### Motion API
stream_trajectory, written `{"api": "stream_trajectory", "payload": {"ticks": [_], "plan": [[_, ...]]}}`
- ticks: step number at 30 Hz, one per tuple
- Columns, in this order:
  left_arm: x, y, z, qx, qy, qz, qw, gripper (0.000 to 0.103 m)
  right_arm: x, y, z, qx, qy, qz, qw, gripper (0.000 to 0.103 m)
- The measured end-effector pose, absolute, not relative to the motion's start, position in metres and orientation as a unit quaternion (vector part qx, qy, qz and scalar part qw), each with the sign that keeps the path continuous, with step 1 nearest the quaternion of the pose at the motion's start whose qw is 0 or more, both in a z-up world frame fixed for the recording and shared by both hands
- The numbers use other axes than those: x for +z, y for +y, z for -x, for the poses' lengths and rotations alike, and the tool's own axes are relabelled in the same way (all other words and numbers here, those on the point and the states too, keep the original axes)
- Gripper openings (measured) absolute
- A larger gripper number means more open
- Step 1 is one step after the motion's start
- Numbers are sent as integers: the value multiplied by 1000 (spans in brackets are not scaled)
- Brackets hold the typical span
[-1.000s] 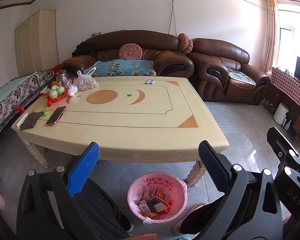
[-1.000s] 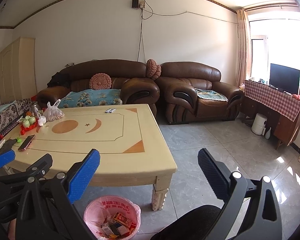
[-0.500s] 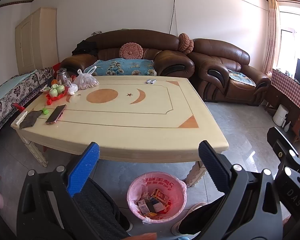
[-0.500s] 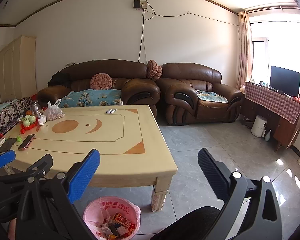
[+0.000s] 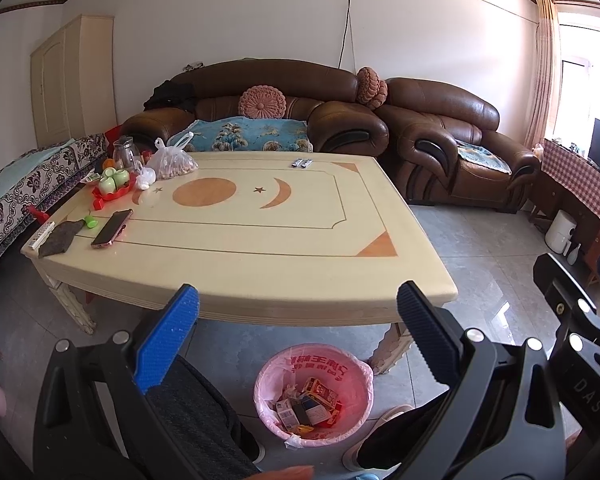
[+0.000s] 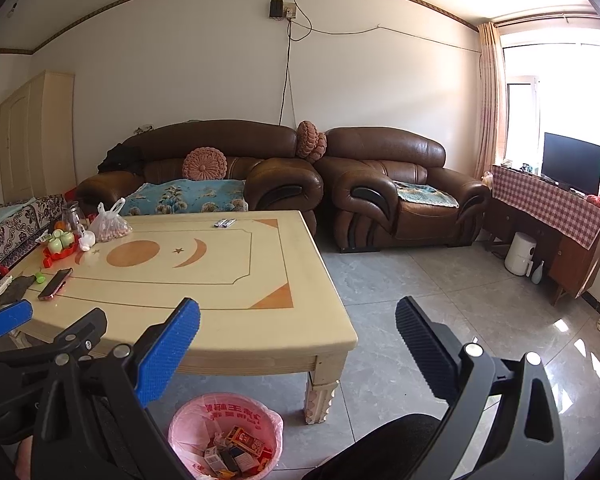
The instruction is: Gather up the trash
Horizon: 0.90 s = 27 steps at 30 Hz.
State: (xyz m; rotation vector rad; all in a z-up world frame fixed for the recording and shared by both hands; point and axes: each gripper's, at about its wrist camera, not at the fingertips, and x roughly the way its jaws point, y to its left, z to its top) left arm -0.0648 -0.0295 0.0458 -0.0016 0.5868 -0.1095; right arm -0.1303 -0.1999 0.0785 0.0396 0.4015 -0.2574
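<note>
Scanning from the left end of the table (image 5: 260, 240), I see a dark cloth (image 5: 58, 238), a phone (image 5: 112, 228), a red tray of green cups (image 5: 114, 186) and a knotted plastic bag (image 5: 172, 162); none of it reads plainly as rubbish. Farther along, two small wrappers (image 5: 302, 163) lie at the far edge, well apart from me, and I judge them the only likely trash left up top. Below the near edge stands the pink-lined bin (image 5: 314, 396), already holding small boxes and packets. My left gripper (image 5: 298, 320) is spread wide with nothing between its pads, and my right gripper (image 6: 298, 332) is the same, both hanging over the floor in front of the table. So I take this for the searching step, or near the end. Next I would need a long reach across for those wrappers, pinching low and flat. Compared with a second ago, almost nothing differs: the views have lifted very slightly, and nothing on the table moved.
</note>
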Motion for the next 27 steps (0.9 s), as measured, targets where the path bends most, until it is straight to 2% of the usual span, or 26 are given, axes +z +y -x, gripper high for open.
{"api": "stream_trajectory", "payload": {"ticks": [27], "plan": [[51,-42,75,-36,278,-8,960,97,78,-209,129,-124,196,-29,972,96]]}}
